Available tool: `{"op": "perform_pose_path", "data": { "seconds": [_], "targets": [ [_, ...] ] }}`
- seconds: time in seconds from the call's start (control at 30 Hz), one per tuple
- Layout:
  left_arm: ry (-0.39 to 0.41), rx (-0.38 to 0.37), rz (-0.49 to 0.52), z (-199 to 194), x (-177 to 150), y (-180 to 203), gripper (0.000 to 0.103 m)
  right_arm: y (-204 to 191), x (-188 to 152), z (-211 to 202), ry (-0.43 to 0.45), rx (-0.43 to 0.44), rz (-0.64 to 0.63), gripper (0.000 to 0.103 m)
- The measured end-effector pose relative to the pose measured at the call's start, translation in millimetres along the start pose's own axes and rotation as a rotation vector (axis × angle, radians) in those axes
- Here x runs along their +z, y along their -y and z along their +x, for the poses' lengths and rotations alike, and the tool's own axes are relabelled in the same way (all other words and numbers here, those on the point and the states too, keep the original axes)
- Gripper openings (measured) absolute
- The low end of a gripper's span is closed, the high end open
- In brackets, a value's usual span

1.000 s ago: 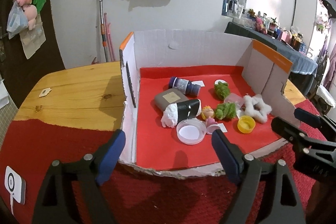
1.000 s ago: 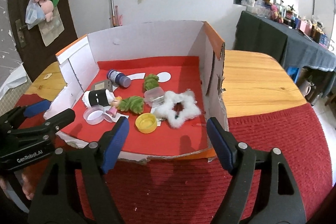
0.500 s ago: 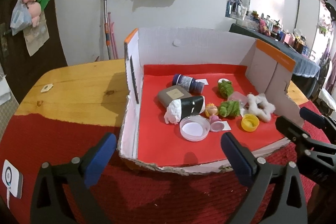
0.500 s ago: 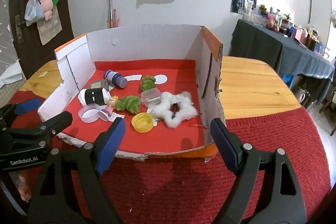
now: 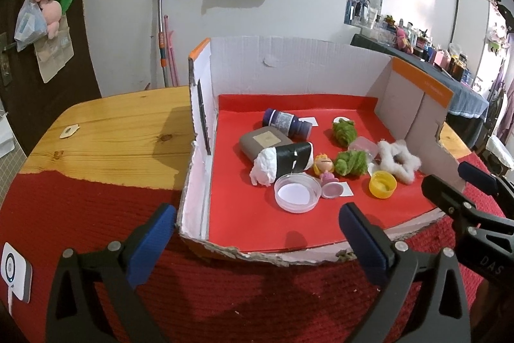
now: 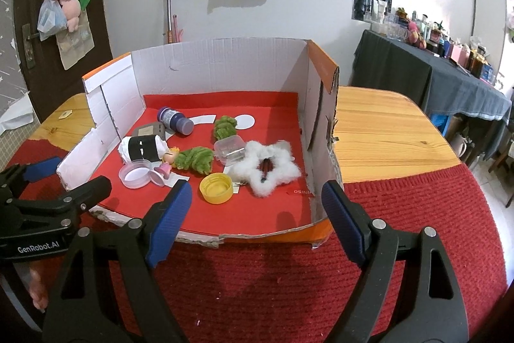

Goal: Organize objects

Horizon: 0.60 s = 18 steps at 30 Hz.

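Nearest, the left gripper [image 5: 257,235] and the right gripper [image 6: 257,208] both hover wide open and empty over the red cloth [image 6: 289,278], just short of the torn front edge of the cardboard box [image 6: 225,66]. On the box's red floor lie a yellow cap [image 6: 216,188], a clear dish [image 5: 297,192] and a white fluffy star [image 6: 266,166]. Behind them lie a small doll [image 5: 324,166] and green plush bits [image 6: 196,159], with a purple jar [image 5: 286,122] on its side farthest back.
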<state>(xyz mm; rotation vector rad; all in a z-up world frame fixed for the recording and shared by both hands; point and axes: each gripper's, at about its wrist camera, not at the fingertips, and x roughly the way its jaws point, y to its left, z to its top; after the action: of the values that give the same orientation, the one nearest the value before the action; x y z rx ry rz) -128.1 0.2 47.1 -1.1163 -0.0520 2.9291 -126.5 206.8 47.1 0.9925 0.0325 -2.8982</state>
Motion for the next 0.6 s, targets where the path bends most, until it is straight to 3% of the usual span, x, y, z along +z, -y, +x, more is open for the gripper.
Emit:
{"op": "perform_pose_path", "data": {
  "seconds": [0.6],
  "targets": [
    [0.002, -0.010, 0.002, -14, -6, 2, 0.103, -2, -1, -15, -0.003, 0.036, 0.004, 0.085]
  ]
}}
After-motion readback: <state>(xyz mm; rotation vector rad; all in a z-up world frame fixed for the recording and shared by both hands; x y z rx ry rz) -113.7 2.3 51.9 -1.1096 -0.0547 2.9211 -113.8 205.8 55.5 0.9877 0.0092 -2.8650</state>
